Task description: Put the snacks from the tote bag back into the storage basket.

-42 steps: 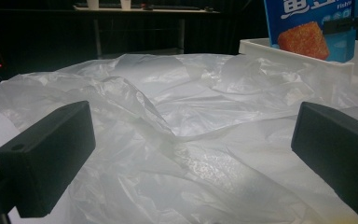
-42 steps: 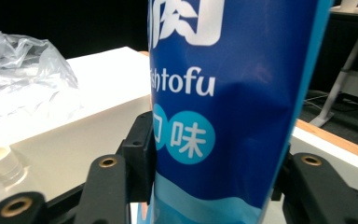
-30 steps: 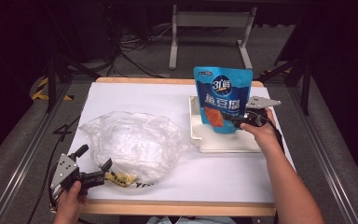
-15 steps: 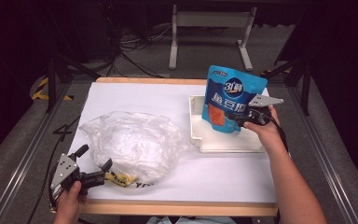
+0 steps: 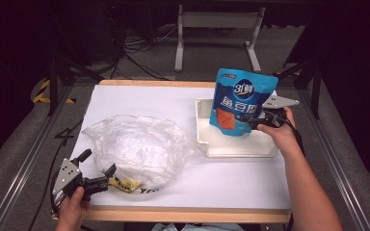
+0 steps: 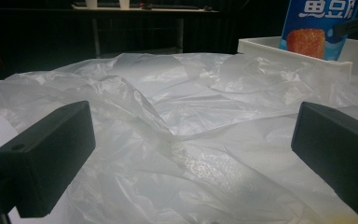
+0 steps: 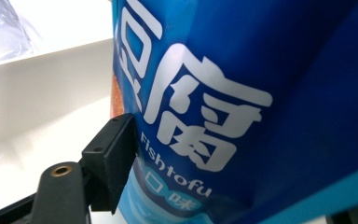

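A blue fish tofu snack bag (image 5: 241, 101) stands in the white tray (image 5: 236, 150), leaning to the right toward my right gripper (image 5: 251, 122). Its jaws have just been opening; the bag's lower edge is still between them. In the right gripper view one black pad (image 7: 109, 158) sits right at the bag's (image 7: 242, 93) printed face, and the bag hides the other jaw. My left gripper (image 5: 99, 176) rests open at the table's front left, its jaws wide on either side of the crumpled clear plastic bag (image 5: 135, 144), without pinching it.
The tray sits at the right of the white table top (image 5: 139, 101), with the plastic bag left of centre. A wooden edge (image 5: 188, 214) runs along the table's front. Dark floor, cables and a metal stand lie beyond the far edge.
The snack bag has tipped from upright to leaning right and settled lower in the tray. The right hand shifted slightly with it. The left gripper has stayed put.
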Demonstrator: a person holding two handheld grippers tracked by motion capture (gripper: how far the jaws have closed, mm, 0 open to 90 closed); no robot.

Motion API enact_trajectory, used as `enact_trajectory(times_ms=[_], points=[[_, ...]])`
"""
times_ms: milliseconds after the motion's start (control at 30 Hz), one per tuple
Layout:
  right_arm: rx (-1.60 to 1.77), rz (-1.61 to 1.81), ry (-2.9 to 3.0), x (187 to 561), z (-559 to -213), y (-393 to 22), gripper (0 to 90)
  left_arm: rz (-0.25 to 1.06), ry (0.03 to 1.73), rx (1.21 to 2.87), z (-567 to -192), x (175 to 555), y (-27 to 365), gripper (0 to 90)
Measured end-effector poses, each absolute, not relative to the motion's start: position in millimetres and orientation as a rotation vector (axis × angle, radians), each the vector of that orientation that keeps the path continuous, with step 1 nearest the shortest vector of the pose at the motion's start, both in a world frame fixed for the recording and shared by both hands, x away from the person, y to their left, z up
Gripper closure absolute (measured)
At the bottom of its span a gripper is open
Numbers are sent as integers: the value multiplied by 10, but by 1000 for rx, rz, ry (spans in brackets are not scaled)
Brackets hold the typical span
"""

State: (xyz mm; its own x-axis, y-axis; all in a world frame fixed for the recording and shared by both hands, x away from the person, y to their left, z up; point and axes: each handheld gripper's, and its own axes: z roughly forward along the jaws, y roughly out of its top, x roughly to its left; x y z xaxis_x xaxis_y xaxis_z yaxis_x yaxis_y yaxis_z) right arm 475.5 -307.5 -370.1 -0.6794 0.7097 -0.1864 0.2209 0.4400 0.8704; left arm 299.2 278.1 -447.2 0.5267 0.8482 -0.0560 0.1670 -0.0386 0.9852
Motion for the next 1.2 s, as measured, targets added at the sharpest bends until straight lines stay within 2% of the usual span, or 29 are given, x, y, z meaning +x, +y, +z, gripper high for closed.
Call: enact_trajectory(times_ms=[733, 1200], points=[[870, 1110, 2167, 4637, -3565, -3187, 258, 688, 904, 1538, -4475, 2998, 2769, 2], [965, 1152, 2099, 4308, -3274, -3232, 193, 684, 905, 1540, -4472, 2991, 2769, 2]])
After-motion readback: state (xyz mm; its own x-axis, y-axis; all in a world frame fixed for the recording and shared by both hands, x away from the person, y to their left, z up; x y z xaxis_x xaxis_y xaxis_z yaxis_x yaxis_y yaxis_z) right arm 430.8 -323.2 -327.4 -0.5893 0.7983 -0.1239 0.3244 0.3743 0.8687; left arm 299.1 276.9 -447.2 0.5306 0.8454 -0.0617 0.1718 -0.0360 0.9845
